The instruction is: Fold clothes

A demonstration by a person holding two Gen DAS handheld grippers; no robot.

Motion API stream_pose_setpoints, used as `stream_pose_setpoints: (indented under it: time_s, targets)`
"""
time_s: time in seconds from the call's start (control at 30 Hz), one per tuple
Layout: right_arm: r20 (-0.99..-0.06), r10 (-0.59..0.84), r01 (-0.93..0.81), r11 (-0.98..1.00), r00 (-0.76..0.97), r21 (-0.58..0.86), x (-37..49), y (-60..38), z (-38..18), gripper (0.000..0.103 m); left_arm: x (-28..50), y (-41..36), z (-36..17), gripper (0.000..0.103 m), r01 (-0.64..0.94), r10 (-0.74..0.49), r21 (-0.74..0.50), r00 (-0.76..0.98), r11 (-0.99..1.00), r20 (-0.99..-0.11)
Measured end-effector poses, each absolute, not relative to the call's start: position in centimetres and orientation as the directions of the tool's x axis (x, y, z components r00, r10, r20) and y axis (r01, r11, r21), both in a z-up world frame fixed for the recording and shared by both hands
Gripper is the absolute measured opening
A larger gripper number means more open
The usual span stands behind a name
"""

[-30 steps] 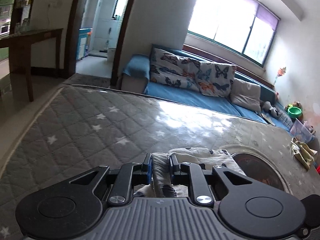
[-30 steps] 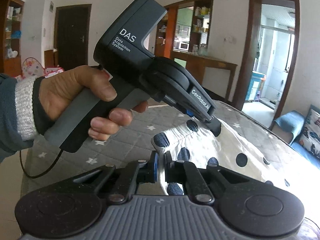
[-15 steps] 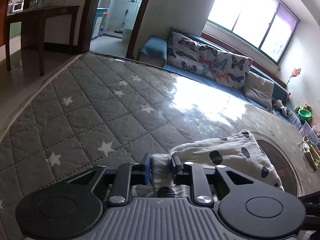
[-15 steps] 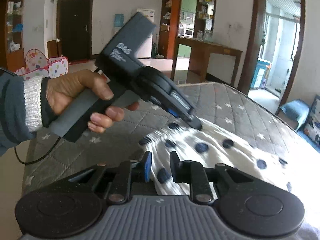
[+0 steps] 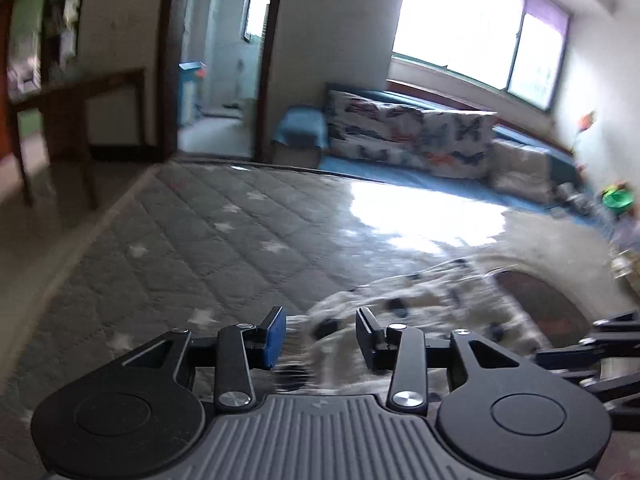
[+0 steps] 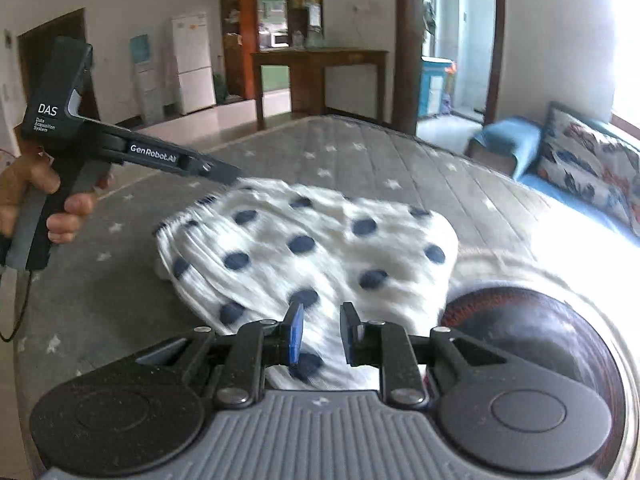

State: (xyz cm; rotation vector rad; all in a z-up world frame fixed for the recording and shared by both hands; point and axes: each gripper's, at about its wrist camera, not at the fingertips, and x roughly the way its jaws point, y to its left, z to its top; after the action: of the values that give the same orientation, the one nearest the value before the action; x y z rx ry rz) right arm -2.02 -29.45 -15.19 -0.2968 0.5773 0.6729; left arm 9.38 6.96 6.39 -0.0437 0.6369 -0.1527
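Observation:
A white garment with dark blue dots [image 6: 320, 248] lies folded on the grey star-quilted mattress [image 6: 360, 148]. It also shows, blurred, in the left wrist view [image 5: 420, 312]. My left gripper [image 5: 321, 338] is open, its jaws apart over the garment's near edge, holding nothing. From the right wrist view, the left gripper [image 6: 224, 174] hovers at the garment's far left corner. My right gripper [image 6: 319, 334] is open just above the garment's near side, empty.
A dark red round patch [image 6: 532, 332] on the mattress lies right of the garment. A blue sofa with butterfly cushions [image 5: 412, 136] stands beyond the mattress. A wooden table [image 6: 320, 68] and a doorway [image 5: 216, 60] are further back.
Both grippers have opened and let go of the garment, which now lies on the mattress. Both have lifted and drawn back slightly.

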Motion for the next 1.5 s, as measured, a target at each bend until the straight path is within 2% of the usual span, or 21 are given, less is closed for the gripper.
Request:
stream_pose_setpoints:
  time_s: [0.07, 0.13, 0.3, 0.37, 0.7, 0.93, 1.13, 1.27, 1.5]
  targets:
    - [-0.605, 0.483, -0.654, 0.752, 0.633, -0.083, -2.1, -29.9, -15.8, 0.019, 9.9, 7.6, 6.0, 0.04, 0.088, -0.12, -0.082, 0.787, 0.993, -0.605]
    - [-0.617, 0.468, -0.648, 0.756, 0.632, -0.09, -2.2, -30.4, -16.3, 0.019, 10.0, 8.4, 6.0, 0.04, 0.076, -0.134, -0.12, 0.775, 0.99, -0.618]
    - [-0.586, 0.48, -0.628, 0.775, 0.653, -0.064, -0.4, -30.7, -14.6, 0.021, 8.6, 7.6, 7.3, 0.041, 0.136, -0.182, -0.122, 0.791, 0.983, -0.584]
    - [-0.573, 0.484, -0.62, 0.783, 0.661, -0.054, 0.4, -30.8, -13.9, 0.027, 8.5, 6.9, 7.5, 0.041, 0.171, -0.228, -0.152, 0.784, 0.973, -0.578]
    - [-0.551, 0.48, -0.558, 0.829, 0.682, 0.031, 8.5, -28.5, -13.7, 0.028, 10.2, 4.9, 5.0, 0.041, 0.205, -0.261, -0.162, 0.726, 0.965, -0.636]
    - [-0.589, 0.387, -0.503, 0.864, 0.71, -0.039, 11.2, -28.0, -15.5, 0.028, 10.3, 5.4, 4.4, 0.042, 0.19, -0.256, -0.171, 0.716, 0.967, -0.65]
    - [-0.552, 0.43, -0.529, 0.849, 0.714, -0.023, 8.7, -29.6, -13.9, 0.03, 9.7, 5.6, 4.8, 0.042, 0.187, -0.255, -0.174, 0.726, 0.967, -0.638]
    - [-0.565, 0.471, -0.595, 0.802, 0.678, -0.045, 5.1, -29.7, -14.2, 0.039, 8.9, 5.4, 5.1, 0.042, 0.193, -0.254, -0.165, 0.735, 0.967, -0.629]
    - [-0.596, 0.478, -0.659, 0.743, 0.645, -0.117, -0.6, -30.1, -15.7, 0.039, 7.0, 4.7, 4.8, 0.042, 0.194, -0.242, -0.146, 0.734, 0.97, -0.634]
